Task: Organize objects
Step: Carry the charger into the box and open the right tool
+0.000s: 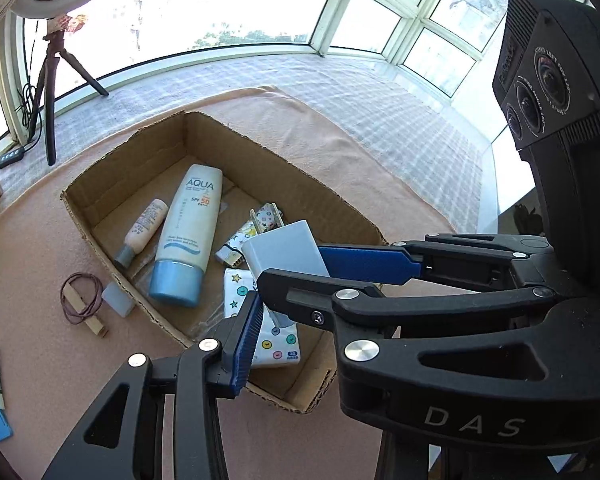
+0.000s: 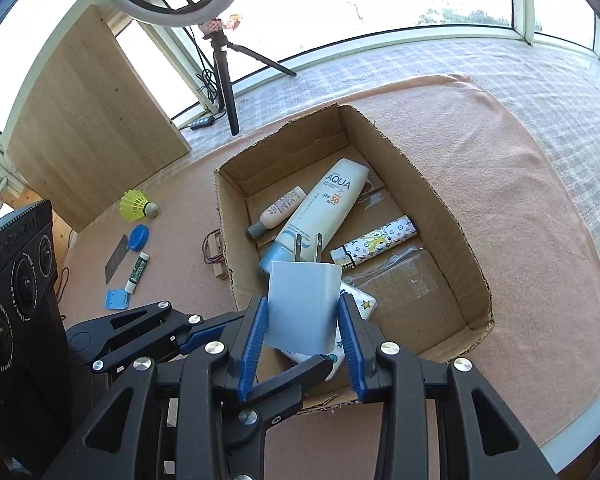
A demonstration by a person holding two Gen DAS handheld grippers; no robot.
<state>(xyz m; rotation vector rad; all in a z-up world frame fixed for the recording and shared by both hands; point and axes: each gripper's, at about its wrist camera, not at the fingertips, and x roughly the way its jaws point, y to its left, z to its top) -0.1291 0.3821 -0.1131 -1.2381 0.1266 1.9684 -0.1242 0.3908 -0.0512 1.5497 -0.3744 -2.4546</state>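
Currently one white charger (image 2: 302,312), its two prongs pointing up-frame, sits pinched between the blue pads of the right hand-held gripper (image 2: 303,308), above the near end of the single cardboard box (image 2: 440,200) at frame centre. The left hand-held gripper (image 1: 300,340) crosses beneath it; whether it grips anything I cannot tell. Four things lie in the box: one sunscreen tube (image 2: 324,208), one small bottle (image 2: 278,212), one patterned lighter (image 2: 376,242) and one tissue pack (image 1: 274,340). At left on the worktop (image 2: 500,160) lie one yellow shuttlecock (image 2: 136,205), one blue lid (image 2: 139,237), one lip balm (image 2: 138,272) and one blue card (image 2: 117,299).
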